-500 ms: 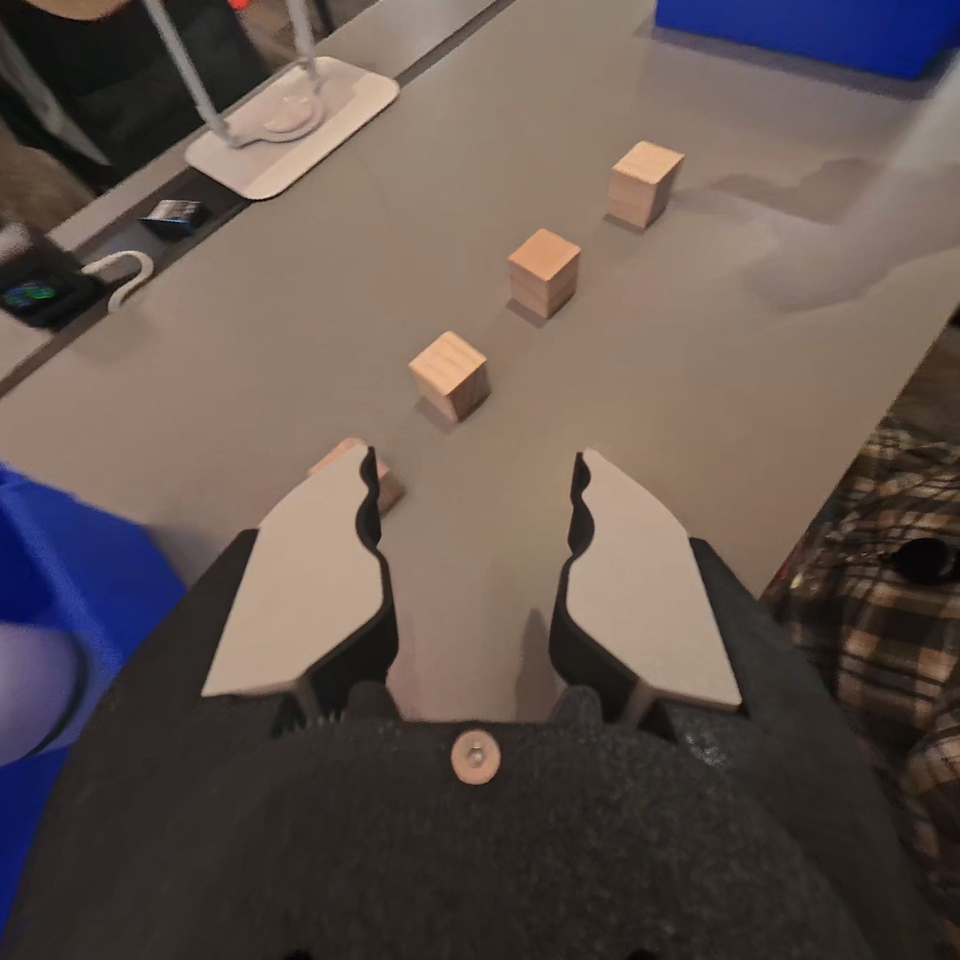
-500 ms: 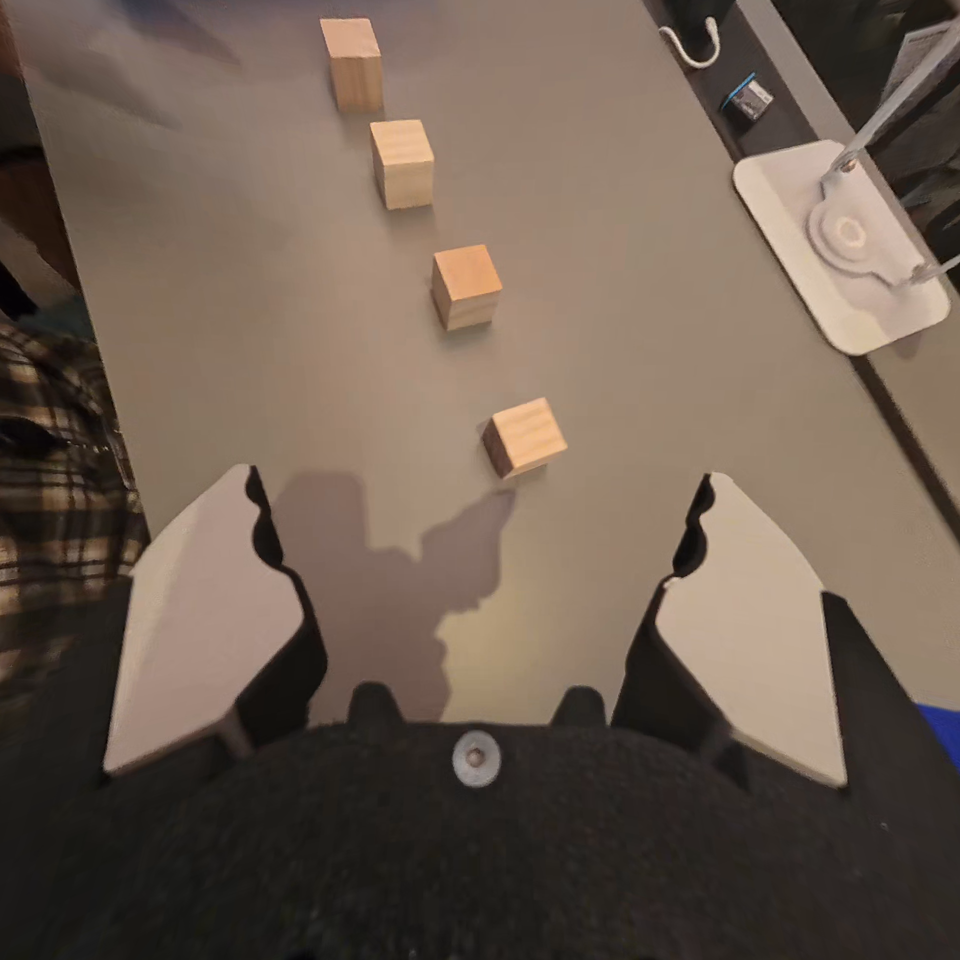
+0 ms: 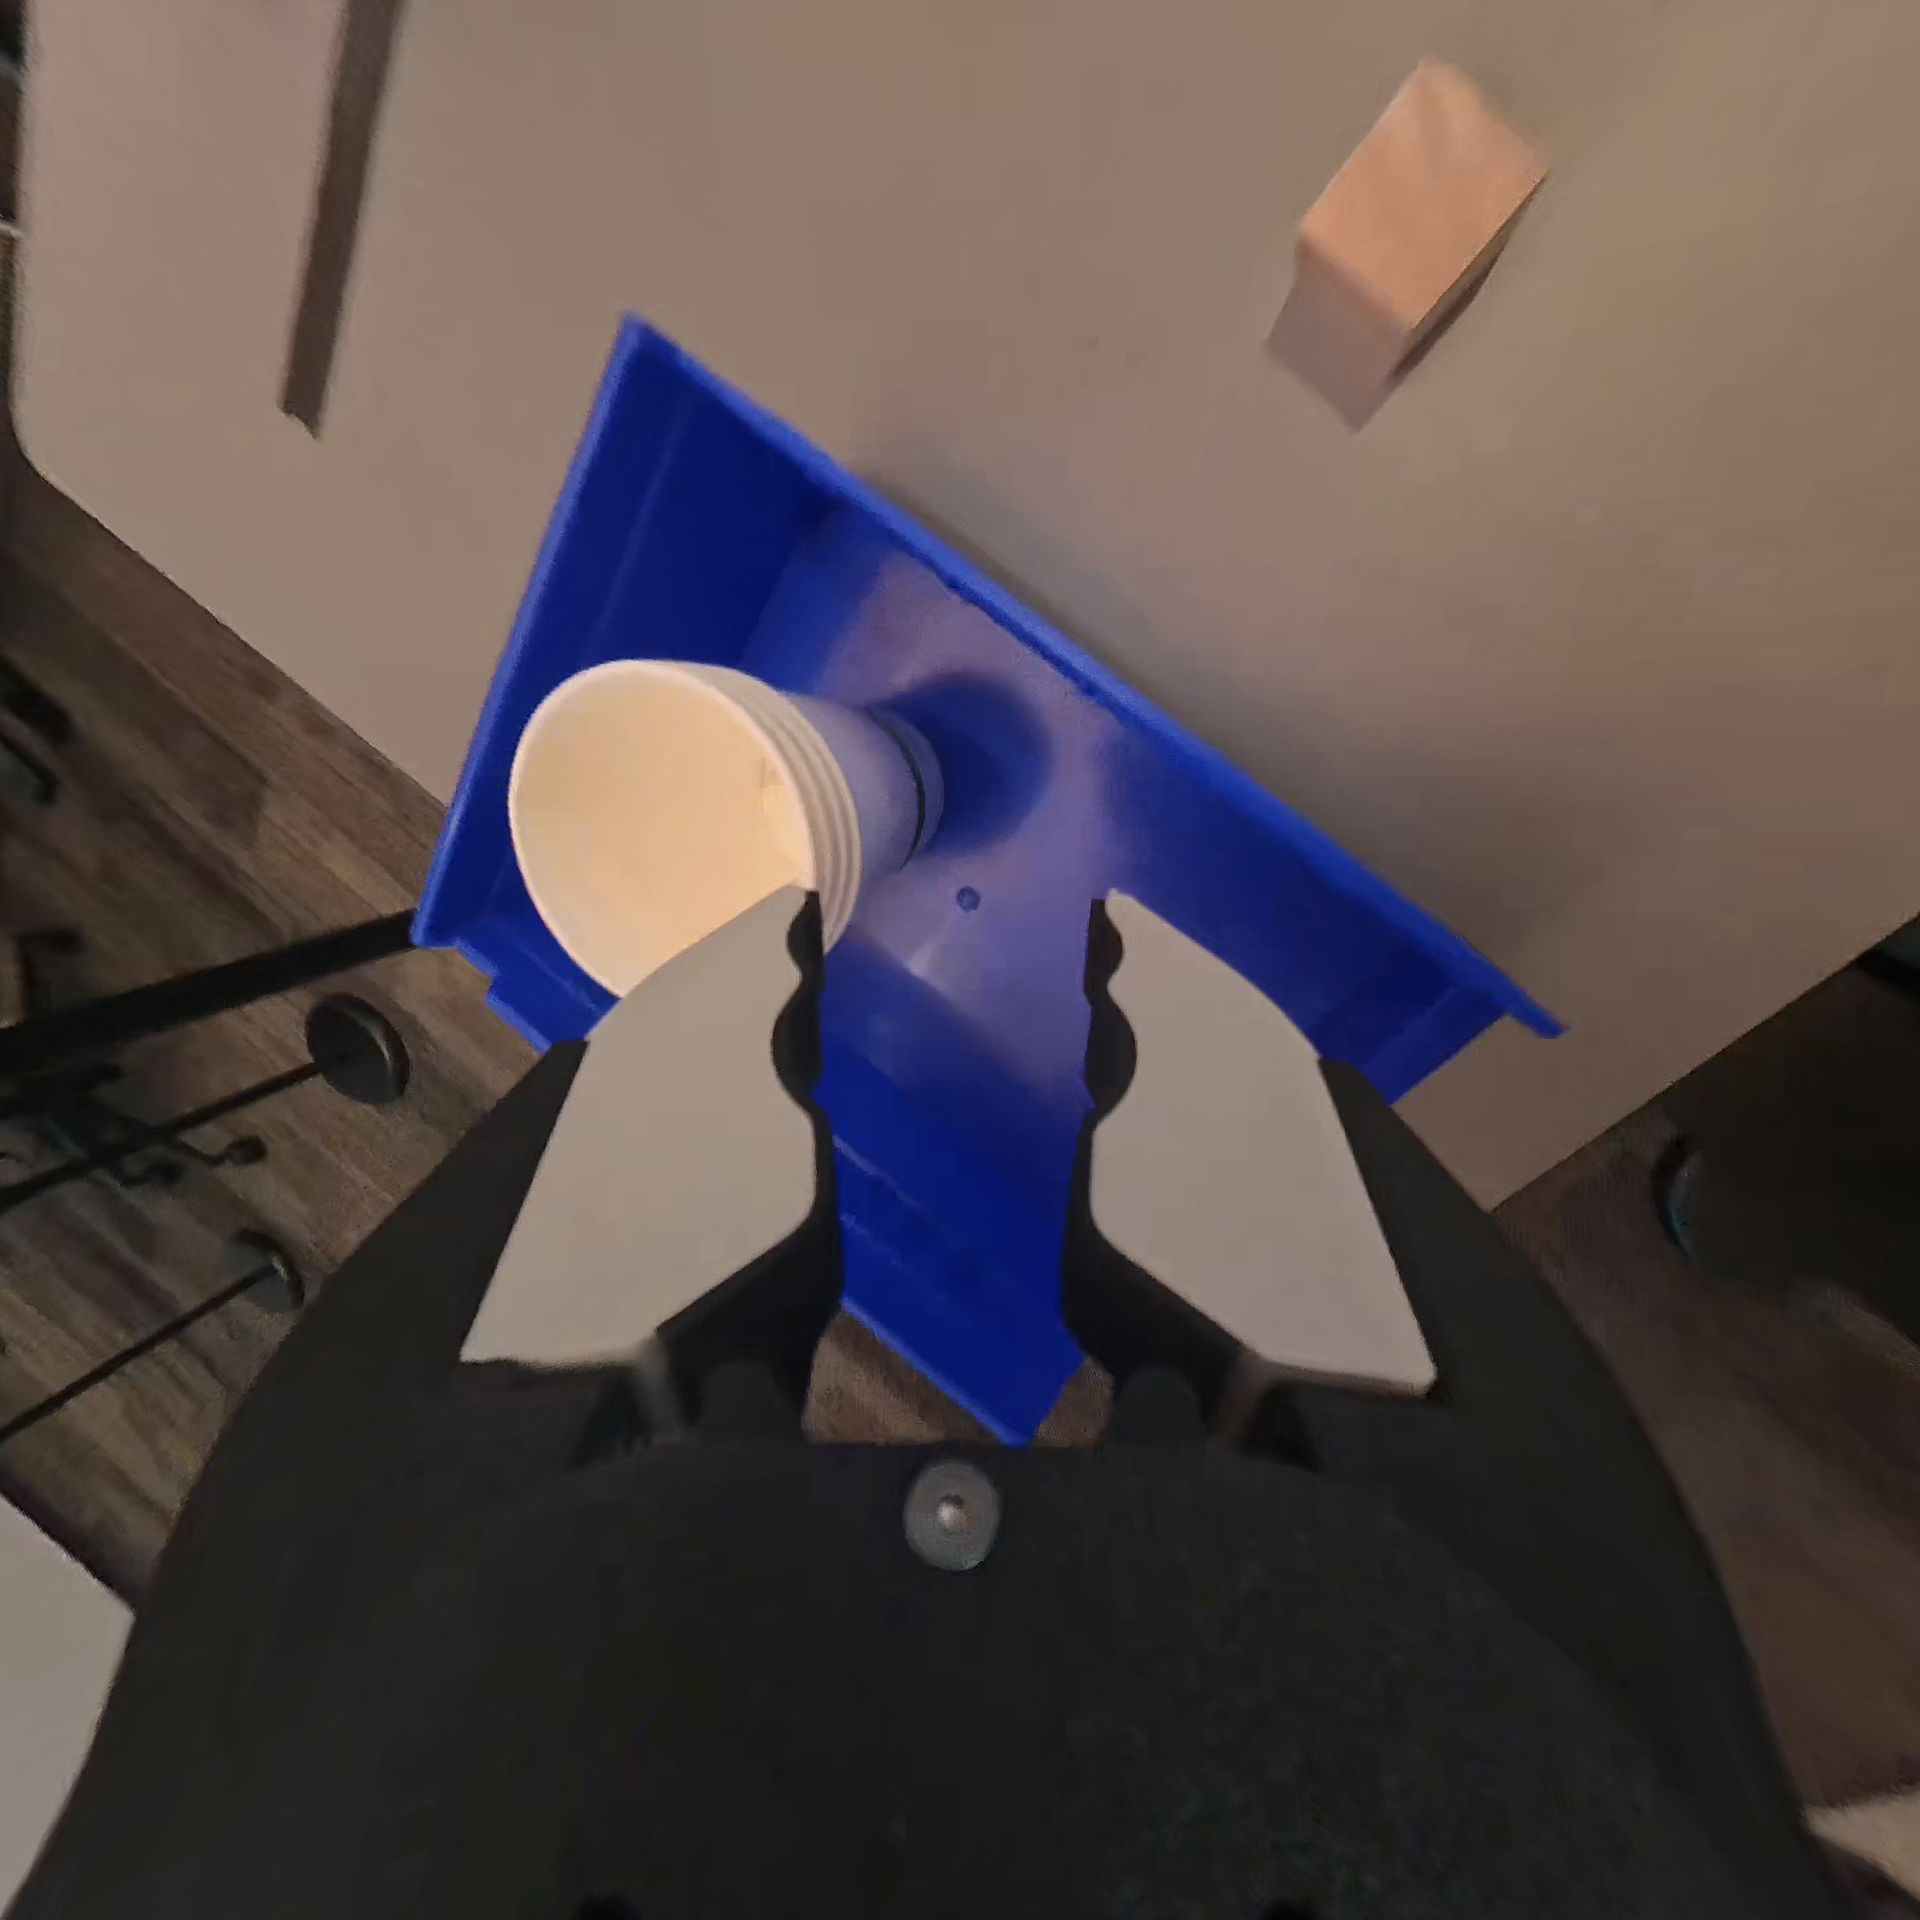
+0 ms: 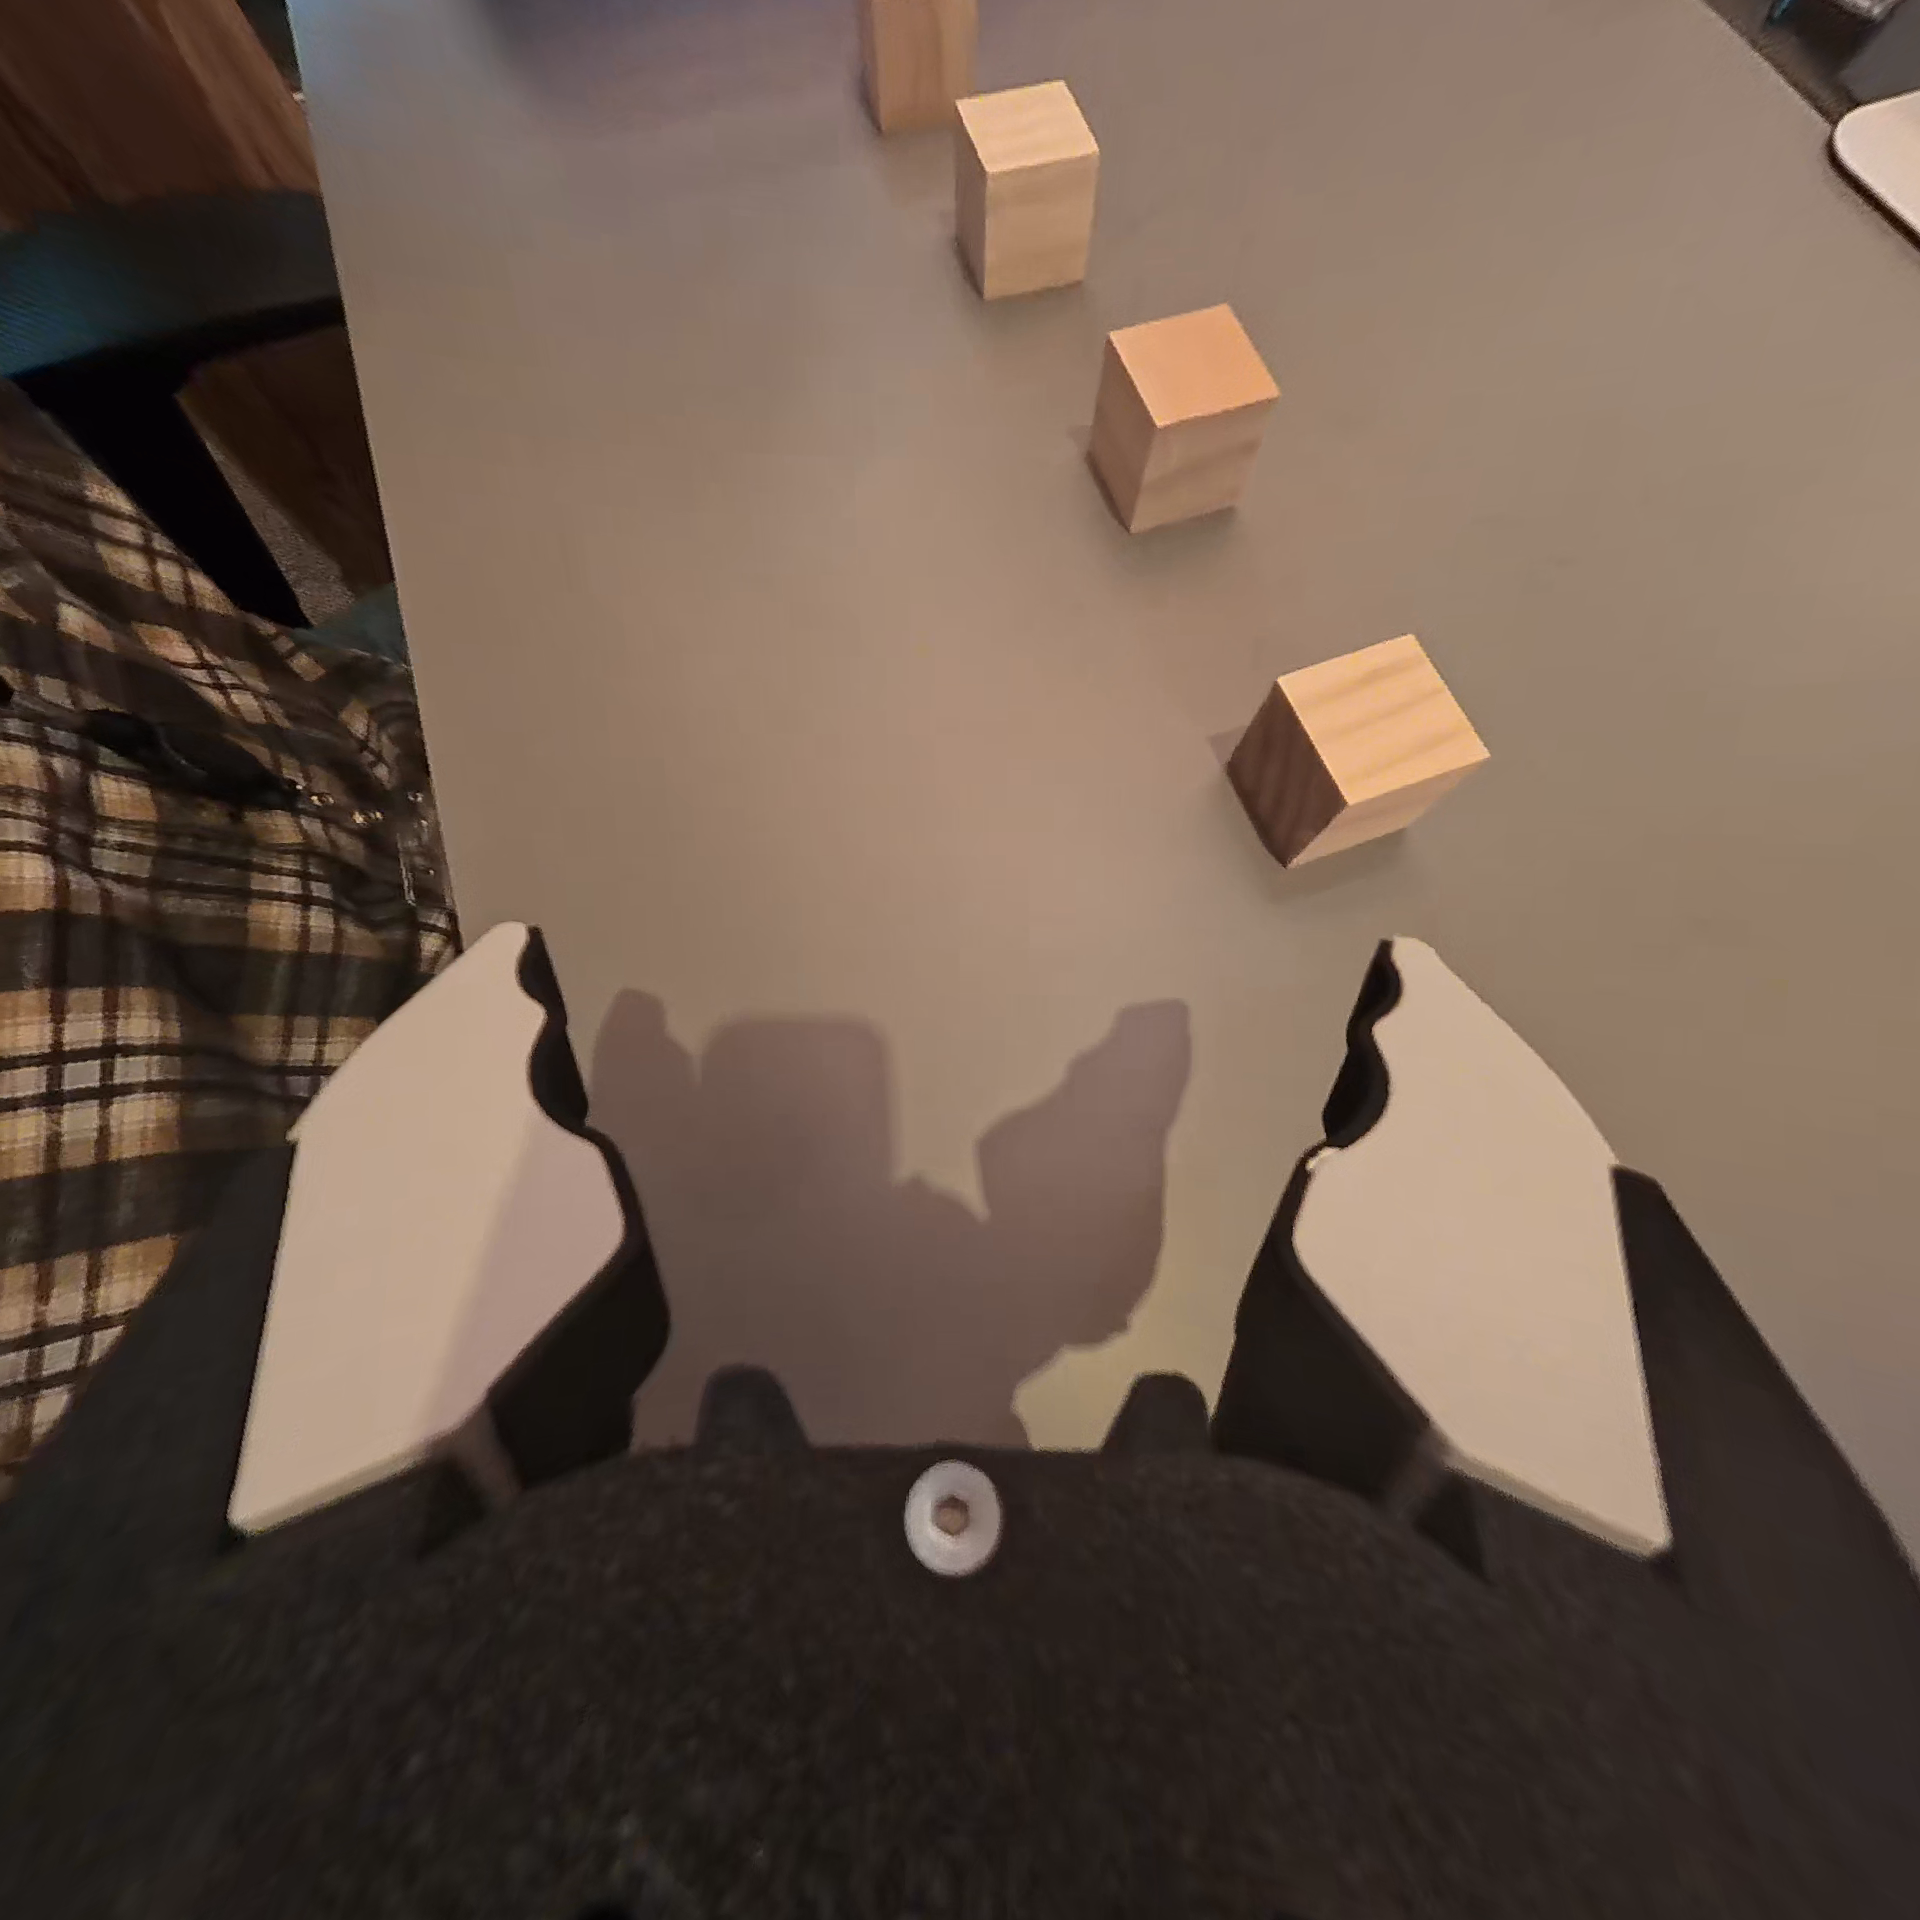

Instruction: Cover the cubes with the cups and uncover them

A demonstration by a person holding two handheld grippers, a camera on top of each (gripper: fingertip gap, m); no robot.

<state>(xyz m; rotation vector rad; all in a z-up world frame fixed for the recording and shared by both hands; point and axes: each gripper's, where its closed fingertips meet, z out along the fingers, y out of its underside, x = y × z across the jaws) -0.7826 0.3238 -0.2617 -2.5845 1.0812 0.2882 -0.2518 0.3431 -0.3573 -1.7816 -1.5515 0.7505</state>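
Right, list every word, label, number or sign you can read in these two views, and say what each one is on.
None can be read in either view.
Stack of white paper cups: plain, no print showing.
Blue plastic bin: no label visible.
Light wooden cubes: bare wood grain only.
Grey tabletop: unmarked.

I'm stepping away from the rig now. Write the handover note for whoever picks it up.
Left hand-held gripper: open, empty, over the blue bin at the table's corner, beside the stack of paper cups standing in it.
Right hand-held gripper: open wide, empty, above bare grey table.
Cubes: four wooden cubes in a row, all uncovered; nearest cube, then, and the farthest cut off by the frame.
Done: nothing covered yet.
Left: take cups from the stack, cover each cube, then uncover.
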